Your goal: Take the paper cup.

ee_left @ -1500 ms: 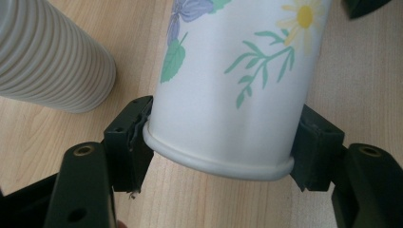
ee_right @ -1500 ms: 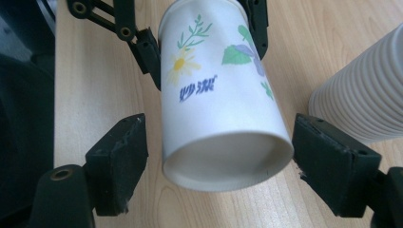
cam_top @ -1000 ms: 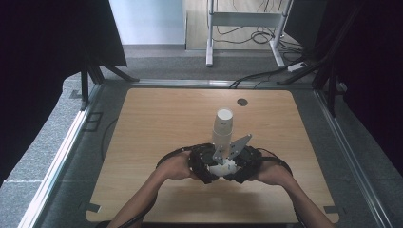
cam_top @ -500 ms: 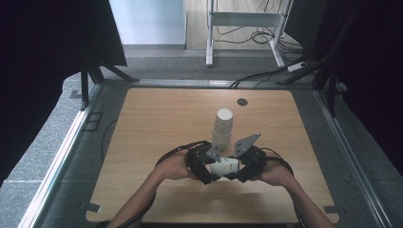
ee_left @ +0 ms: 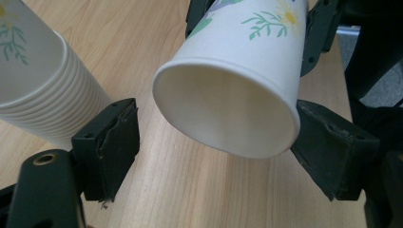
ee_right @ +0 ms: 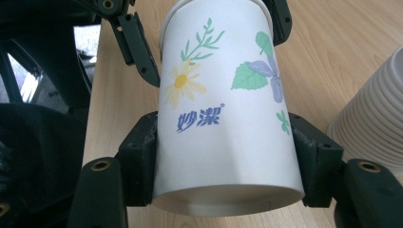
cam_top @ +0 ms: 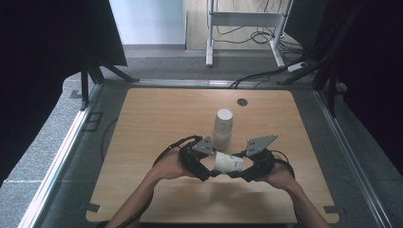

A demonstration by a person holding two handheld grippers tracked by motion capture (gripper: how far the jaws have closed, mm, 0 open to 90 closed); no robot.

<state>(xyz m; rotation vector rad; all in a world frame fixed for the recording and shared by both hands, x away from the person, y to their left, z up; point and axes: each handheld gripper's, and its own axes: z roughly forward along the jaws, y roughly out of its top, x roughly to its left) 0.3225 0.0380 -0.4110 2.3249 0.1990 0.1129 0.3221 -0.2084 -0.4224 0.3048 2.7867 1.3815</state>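
A single flowered paper cup (cam_top: 228,161) lies level above the wooden table (cam_top: 142,142), between my two grippers. My right gripper (cam_top: 239,169) is shut on it near its base; in the right gripper view its jaws (ee_right: 223,130) clamp the cup's (ee_right: 223,95) sides. The cup's open mouth (ee_left: 223,109) faces my left gripper (ee_left: 216,116), whose jaws have just been opening. They stand around the rim, and the left pad (ee_left: 116,137) is clearly off it. In the high view the left gripper (cam_top: 210,167) is at the cup's left. A stack of cups (cam_top: 222,126) stands upright just behind.
The stack is close by in both gripper views (ee_left: 43,80) (ee_right: 370,118). A small dark round grommet (cam_top: 243,101) sits near the table's far edge. Metal rails (cam_top: 62,156) run along the table's sides. White stand legs (cam_top: 209,38) and cables lie on the floor beyond.
The left gripper's jaws have widened off the cup's rim. The right gripper has drawn the cup a little to the right, away from the stack's foot, and the hands sit slightly farther apart.
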